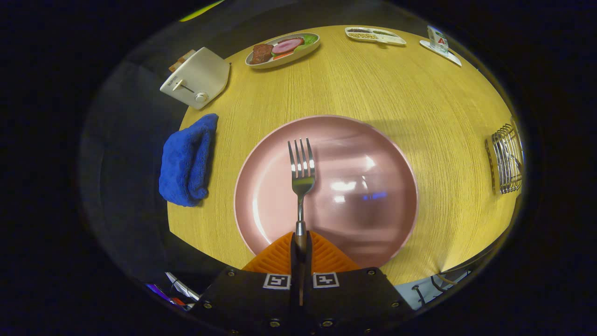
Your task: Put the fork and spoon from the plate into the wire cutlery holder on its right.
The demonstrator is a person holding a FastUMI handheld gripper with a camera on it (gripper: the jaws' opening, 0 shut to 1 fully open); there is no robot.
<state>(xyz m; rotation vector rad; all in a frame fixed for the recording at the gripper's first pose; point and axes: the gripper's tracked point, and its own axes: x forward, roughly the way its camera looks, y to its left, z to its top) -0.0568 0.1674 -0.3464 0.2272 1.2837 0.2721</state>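
Wooden table [354, 84]: gripper [301, 242] with both fingers pinching the handle of a fork [302, 177], tines pointing ahead over a pink plate [373, 224]; wire cutlery holder [506, 158] well off to the fingers' right; blue towel [186, 161] to their left

Fork [301, 175] handle (lower part) behind fingers [326, 256]

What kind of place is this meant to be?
It looks like a dining table set up as for a meal: a toaster, a dish of food, a pink plate and a wire cutlery holder. The hand-held gripper is shut on a fork above the plate.
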